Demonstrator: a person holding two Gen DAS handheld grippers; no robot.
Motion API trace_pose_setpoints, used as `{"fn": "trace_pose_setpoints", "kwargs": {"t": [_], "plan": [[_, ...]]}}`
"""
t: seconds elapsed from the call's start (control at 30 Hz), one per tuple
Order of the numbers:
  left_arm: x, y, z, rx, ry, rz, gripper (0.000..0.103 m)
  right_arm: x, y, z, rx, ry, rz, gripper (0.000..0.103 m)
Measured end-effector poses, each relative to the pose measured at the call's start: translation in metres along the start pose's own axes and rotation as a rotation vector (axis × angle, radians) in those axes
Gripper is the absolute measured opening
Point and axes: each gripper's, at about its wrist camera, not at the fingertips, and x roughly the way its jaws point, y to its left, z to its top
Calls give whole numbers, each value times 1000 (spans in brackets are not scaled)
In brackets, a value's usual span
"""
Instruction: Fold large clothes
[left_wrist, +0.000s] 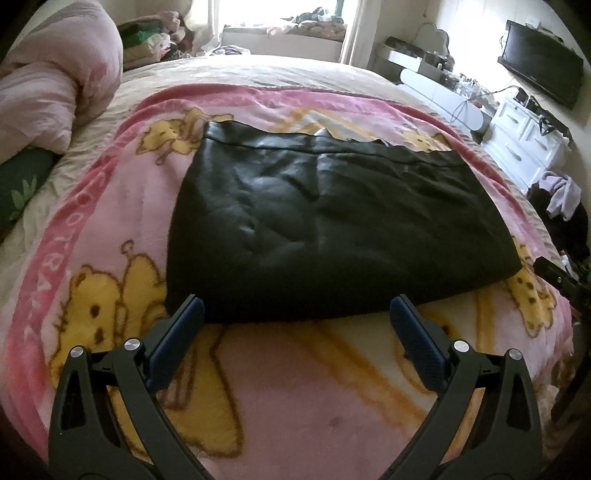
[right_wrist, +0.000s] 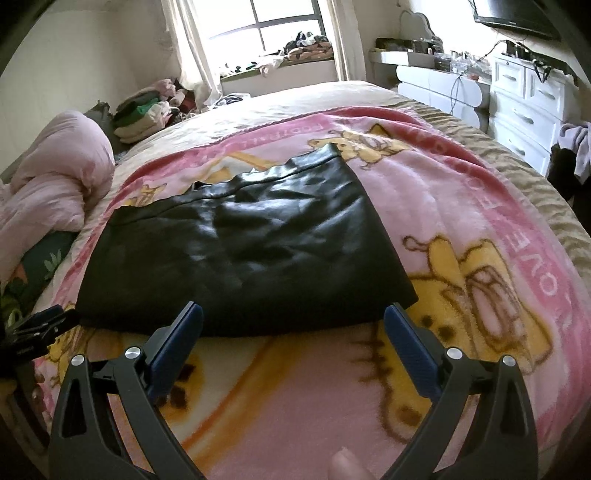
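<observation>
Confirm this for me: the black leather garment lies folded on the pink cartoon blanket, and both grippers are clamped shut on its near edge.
Not quite. The black leather garment does lie folded on the pink cartoon blanket, but neither gripper grips it. The left wrist view shows the left gripper wide open, nothing between its fingers; the right wrist view shows the right gripper the same.

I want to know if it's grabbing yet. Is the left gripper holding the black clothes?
No, the left gripper is wide open, and the folded black leather garment lies flat on the pink blanket beyond its fingertips.
</observation>
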Motion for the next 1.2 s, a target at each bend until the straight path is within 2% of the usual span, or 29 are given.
{"fn": "trace_pose_setpoints", "kwargs": {"t": [0.37, 0.8, 0.97, 1.03, 1.07, 1.1, 1.2], "plan": [[-13, 32, -5, -61, -19, 32, 95, 0, 51, 4, -91, -6, 62, 98], [-17, 76, -7, -144, -34, 41, 95, 23, 120, 10, -185, 9, 125, 98], [-10, 94, -4, -192, -22, 15, 95, 31, 139, 9, -223, 4, 109, 97], [-3, 102, -2, -222, -10, -27, 95, 37, 141, 9, -209, 9, 99, 89], [1, 105, 1, -238, -3, -41, 95, 42, 142, 9, -198, 21, 97, 67], [5, 107, 2, -245, 1, -50, 95, 47, 140, 10, -188, 36, 89, 59], [23, 112, 13, -250, 27, -59, 95, 66, 134, 12, -147, 76, 44, 59]]}}
